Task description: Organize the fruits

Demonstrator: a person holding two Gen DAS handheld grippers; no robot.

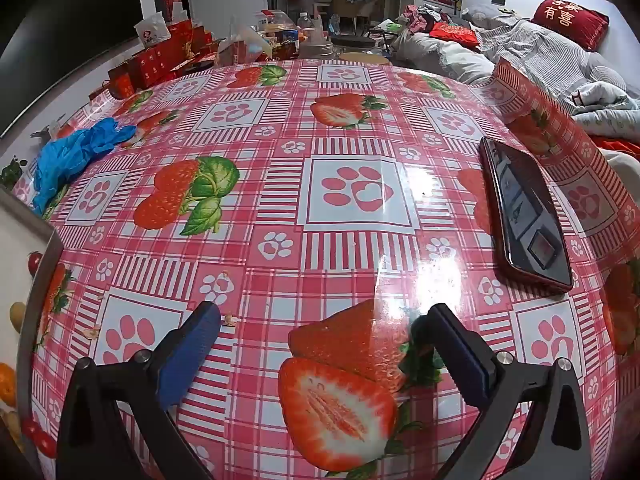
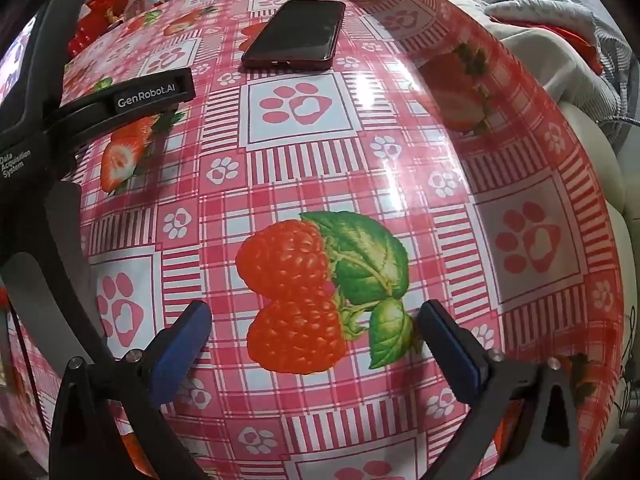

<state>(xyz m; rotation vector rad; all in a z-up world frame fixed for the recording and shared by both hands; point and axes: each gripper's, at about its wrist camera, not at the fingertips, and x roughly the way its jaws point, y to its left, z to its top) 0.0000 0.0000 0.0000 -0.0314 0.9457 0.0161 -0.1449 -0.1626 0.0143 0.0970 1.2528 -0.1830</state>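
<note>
pink plaid tablecloth | left gripper agape | right gripper agape | phone

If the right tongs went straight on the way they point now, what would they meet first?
Probably the tablecloth: the open, empty right tongs look down onto it. The phone lies farther ahead.

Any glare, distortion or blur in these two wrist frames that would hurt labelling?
Left wrist view: strong fisheye bulge; a bright glare patch on the glossy tablecloth ahead of the open left gripper, washing out the print; the phone stays sharp. Right wrist view: same bulge, milder glare streaks right of the phone; the open right gripper is crisp; dark corners in both.
</note>
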